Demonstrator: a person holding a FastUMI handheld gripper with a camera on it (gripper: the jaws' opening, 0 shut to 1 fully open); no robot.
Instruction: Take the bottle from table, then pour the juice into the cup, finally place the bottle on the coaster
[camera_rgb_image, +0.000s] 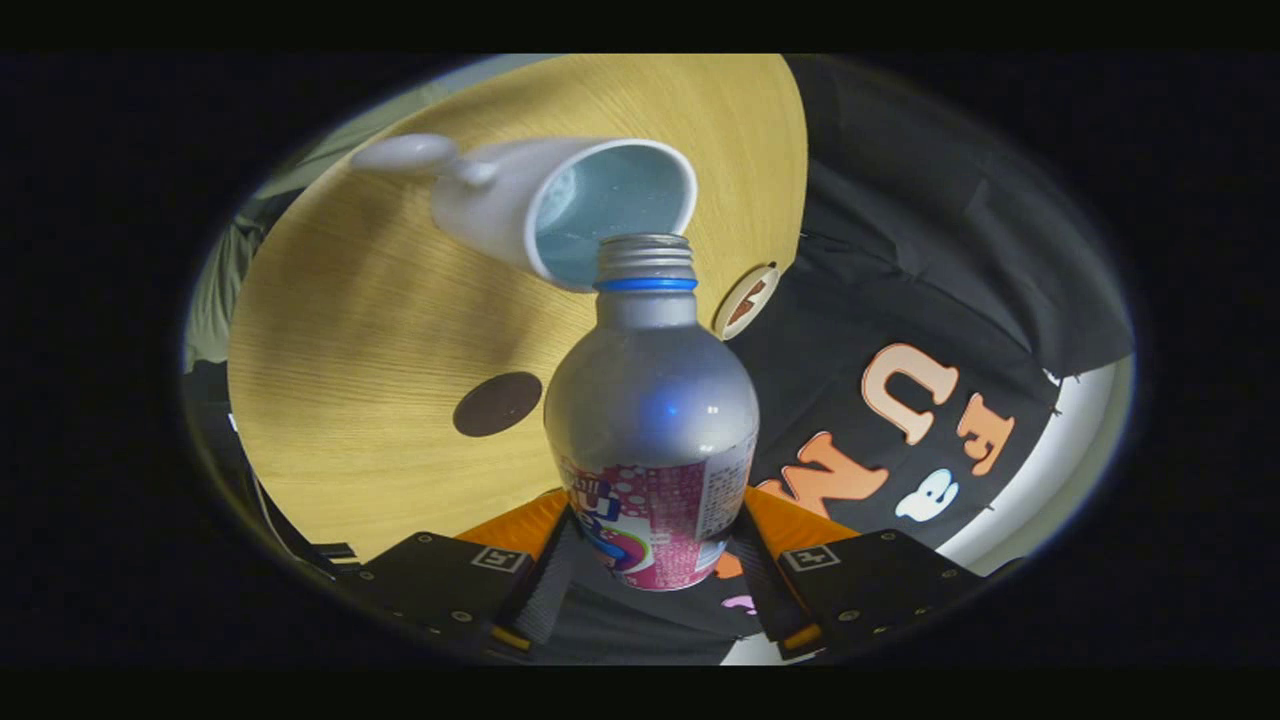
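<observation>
A silver bottle (650, 400) with a pink and white label and a blue neck ring sits between my fingers, and my gripper (652, 560) is shut on its lower body. The bottle is tipped over, so the table looks rotated. Its open, capless mouth points at the rim of a white cup (560, 205) with a handle and a pale blue inside. The mouth is just at the cup's opening. A dark round coaster (497, 404) lies on the wooden table beside the bottle's body, nearer to me than the cup.
The round wooden table (380, 300) ends at an edge just beyond the cup and bottle neck. A small round wooden disc (747, 300) with a brown mark lies by that edge. Black booth cloth hangs past the edge.
</observation>
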